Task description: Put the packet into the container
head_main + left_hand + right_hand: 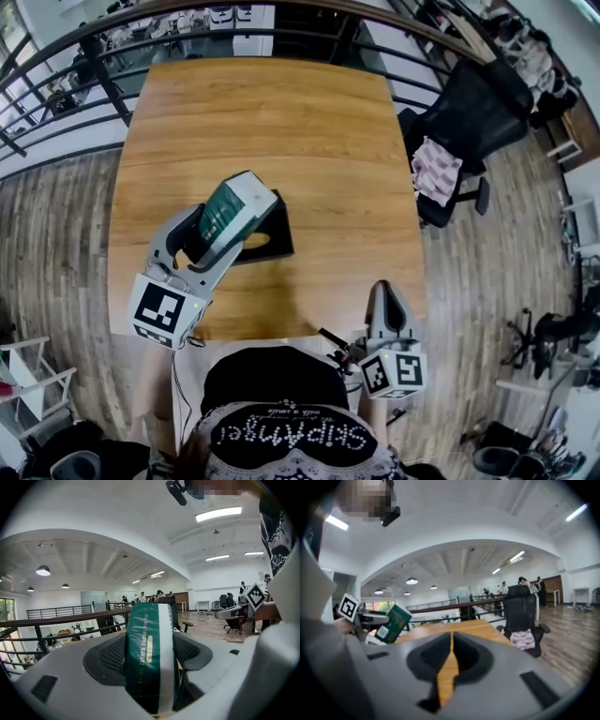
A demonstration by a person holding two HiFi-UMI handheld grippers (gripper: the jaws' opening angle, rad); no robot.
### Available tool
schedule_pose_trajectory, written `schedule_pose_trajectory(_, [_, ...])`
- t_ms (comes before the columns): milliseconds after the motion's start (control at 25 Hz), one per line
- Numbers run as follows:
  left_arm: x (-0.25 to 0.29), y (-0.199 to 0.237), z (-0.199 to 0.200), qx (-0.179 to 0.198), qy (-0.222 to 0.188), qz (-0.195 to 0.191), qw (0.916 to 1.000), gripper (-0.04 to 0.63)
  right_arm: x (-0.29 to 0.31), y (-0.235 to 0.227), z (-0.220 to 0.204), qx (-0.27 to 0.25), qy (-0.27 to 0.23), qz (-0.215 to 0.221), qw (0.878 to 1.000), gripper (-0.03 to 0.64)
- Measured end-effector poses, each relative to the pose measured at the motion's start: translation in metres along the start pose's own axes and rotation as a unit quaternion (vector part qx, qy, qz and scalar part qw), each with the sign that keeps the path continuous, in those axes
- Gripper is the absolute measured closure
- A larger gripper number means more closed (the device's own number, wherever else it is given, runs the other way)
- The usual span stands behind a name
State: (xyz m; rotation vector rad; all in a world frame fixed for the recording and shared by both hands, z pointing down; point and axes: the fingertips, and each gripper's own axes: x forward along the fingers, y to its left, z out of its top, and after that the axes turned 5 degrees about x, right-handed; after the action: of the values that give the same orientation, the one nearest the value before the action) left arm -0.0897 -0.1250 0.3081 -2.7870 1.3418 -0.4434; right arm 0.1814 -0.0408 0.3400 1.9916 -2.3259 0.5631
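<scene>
We see a wooden table (281, 122) from above, with a black container (274, 239) resting near its middle. The left gripper (225, 239) has its jaws clamped on a green packet (234, 202). In the left gripper view the packet's green face and pale stripe fill the gap between the two dark pads. The packet is tilted and overlaps the left part of the container in the head view. In the right gripper view it hangs clear of the tabletop, though we cannot tell whether it touches the container. The right gripper (386, 291) sits at the near edge of the table, well apart from the packet. Its jaws are together with nothing between them, leaving only a thin slit. A black office chair (469, 112) stands to the table's right.
</scene>
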Motion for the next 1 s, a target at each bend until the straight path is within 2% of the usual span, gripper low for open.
schedule_pose_trajectory(800, [0.024,-0.005,-0.041,-0.01,0.016,-0.015,0.9997,0.255,-0.002,0.003,-0.008,0.005,0.012,-0.007,1.0,0.577])
schedule_pose_trajectory(1000, [0.03,-0.009,-0.047,0.009,0.029,-0.022,0.9993,0.255,-0.003,0.003,-0.007,0.006,0.01,-0.011,1.0,0.577])
